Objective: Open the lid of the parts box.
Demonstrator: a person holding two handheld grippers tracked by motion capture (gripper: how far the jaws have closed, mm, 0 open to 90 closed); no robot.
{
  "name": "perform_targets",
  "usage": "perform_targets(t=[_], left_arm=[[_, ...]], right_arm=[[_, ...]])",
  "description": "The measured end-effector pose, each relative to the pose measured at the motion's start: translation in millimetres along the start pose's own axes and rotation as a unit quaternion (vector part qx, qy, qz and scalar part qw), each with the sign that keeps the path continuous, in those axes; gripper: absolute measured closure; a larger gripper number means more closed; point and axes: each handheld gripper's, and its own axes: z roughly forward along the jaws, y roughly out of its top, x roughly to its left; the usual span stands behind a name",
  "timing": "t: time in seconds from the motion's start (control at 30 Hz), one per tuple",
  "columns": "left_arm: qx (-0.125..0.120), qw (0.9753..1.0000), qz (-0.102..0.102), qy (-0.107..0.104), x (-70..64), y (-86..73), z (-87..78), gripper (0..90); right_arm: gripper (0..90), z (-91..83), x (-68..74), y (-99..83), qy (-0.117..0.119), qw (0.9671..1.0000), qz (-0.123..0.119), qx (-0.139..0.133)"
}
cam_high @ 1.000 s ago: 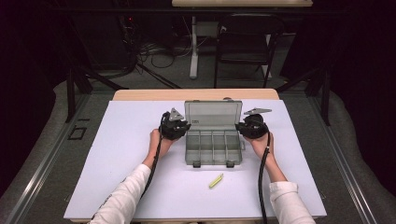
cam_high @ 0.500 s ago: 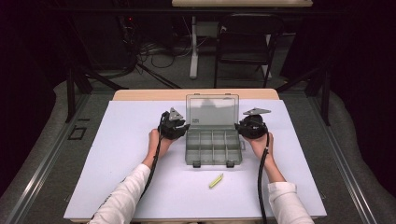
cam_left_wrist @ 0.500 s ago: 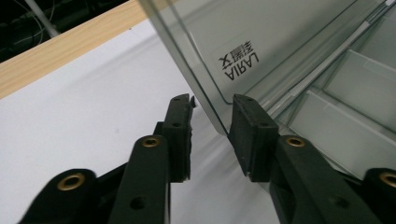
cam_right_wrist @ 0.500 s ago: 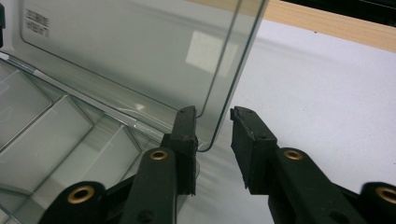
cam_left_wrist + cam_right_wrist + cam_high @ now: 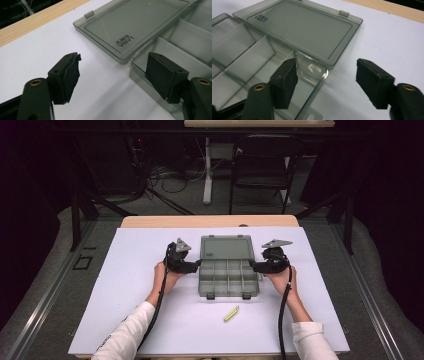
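Smoky grey plastic, the compartment box [image 5: 227,277] is lying open in the middle of the white tabletop [image 5: 125,310], its lid [image 5: 226,248] folded back flat. The left gripper [image 5: 196,265] is sitting at the box's left edge and the right gripper [image 5: 255,268] at its right edge, each with jaws gaping wide, straddling a corner near the hinge and gripping nothing. Nearer the person, a small yellow-green stick [image 5: 231,313] is lying apart.

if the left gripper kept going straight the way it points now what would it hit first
Most likely the left wall of the open organizer box; the left gripper already straddles that corner, jaws open. Depth is unclear.
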Motion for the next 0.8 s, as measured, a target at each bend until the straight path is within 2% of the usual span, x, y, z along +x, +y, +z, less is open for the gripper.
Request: perform_targets(t=[0.2, 0.4, 0.57, 0.67, 0.8], left_arm=[[0.003, 0.9997, 0.023, -0.012, -9.8, -6.4, -18.7, 19.1], [0.006, 0.9994, 0.033, -0.013, -16.2, -21.1, -38.7, 15.5], [0.011, 0.9995, 0.029, -0.007, -16.2, -39.3, -51.3, 13.8], [0.012, 0.9997, 0.017, -0.009, -14.9, -49.5, -56.6, 12.5], [0.018, 0.9997, 0.014, -0.008, -14.7, -57.4, -64.3, 10.2]], right_arm=[[22.5, -14.6, 4.7, -10.6, 0.01, 0.9998, -0.014, -0.011], [17.9, -27.9, 6.8, -23.0, 0.021, 0.9995, -0.021, -0.013], [15.1, -37.9, 10.5, -32.5, 0.028, 0.9992, -0.028, -0.011], [14.5, -45.0, 13.5, -37.7, 0.029, 0.999, -0.031, -0.012], [13.6, -52.4, 17.4, -44.7, 0.03, 0.9987, -0.036, -0.017]])
